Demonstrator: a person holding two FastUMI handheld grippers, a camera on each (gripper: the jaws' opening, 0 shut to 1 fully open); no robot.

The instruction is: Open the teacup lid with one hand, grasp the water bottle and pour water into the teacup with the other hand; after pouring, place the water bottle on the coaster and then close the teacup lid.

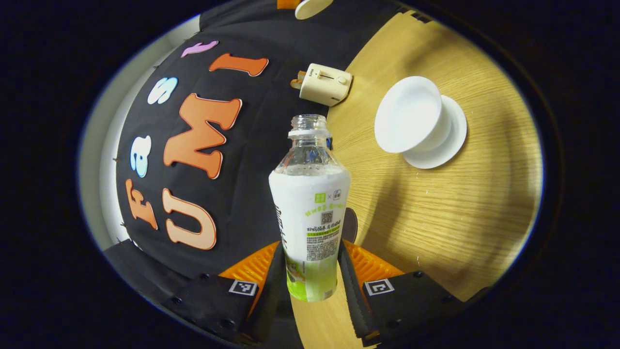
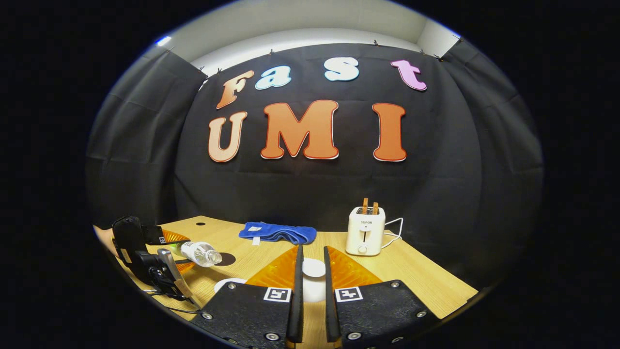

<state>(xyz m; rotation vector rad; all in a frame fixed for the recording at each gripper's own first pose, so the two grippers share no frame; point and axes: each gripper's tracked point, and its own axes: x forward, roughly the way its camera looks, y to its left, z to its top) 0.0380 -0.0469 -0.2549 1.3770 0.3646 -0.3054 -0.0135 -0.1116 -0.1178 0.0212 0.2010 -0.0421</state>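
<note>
Table (image 1: 436, 218): wood, right half of the left gripper view. Bottle (image 1: 310, 213): uncapped, centre frame, my left gripper (image 1: 310, 271) clamped on its lower body. Cup (image 1: 409, 121): upper right, open, on its saucer. Lid (image 2: 313, 267): pinched in my right gripper (image 2: 311, 291) (lower centre, right gripper view). I'd tilt slowly, the neck right over the cup.

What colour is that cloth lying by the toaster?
Blue; the cloth shows best in the right gripper view.
</note>
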